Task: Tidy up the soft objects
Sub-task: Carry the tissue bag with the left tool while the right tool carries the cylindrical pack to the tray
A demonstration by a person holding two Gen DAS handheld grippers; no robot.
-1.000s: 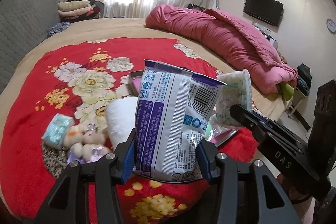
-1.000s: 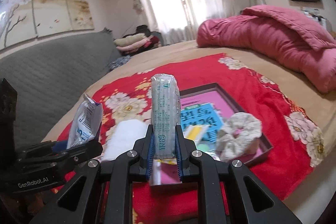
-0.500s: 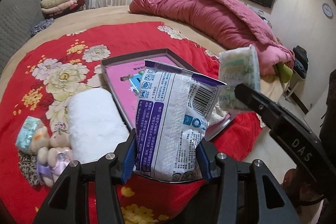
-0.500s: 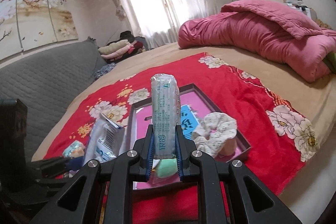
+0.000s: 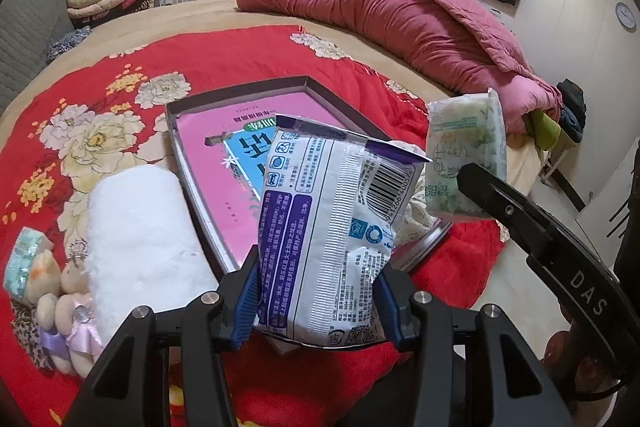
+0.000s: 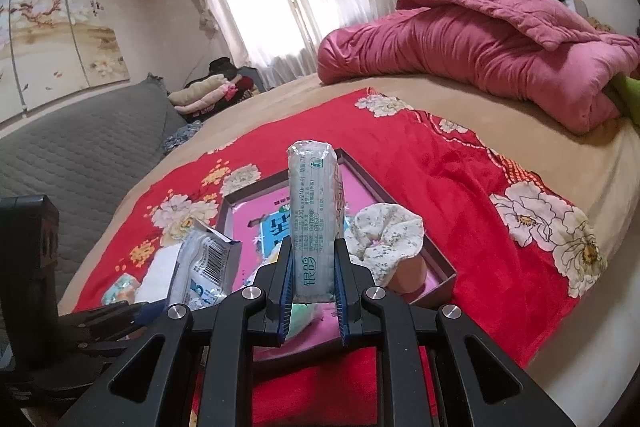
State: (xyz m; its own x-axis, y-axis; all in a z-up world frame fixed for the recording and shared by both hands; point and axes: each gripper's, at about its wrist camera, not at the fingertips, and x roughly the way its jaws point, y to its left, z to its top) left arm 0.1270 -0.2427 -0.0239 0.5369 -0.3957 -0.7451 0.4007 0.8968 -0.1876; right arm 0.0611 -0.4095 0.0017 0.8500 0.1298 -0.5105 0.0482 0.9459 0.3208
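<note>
The left tool (image 5: pixel 316 301) is clamped low on a crinkly white-and-purple wipes pouch (image 5: pixel 332 227), light, slick film that likely buckles and slips unless gripped across its full lower body. The right tool (image 6: pixel 313 281) pinches the base of a soft, squashable green tissue pack (image 6: pixel 314 223); both hover over the shallow, stiff-walled pink-lined tray (image 5: pixel 240 95) on the bed.

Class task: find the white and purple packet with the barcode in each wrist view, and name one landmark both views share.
Left wrist: white and purple packet at centre, clamped in the left gripper.
Right wrist: same packet lower left, beside the tissue pack.
Shared landmark: pink-lined tray.
</note>
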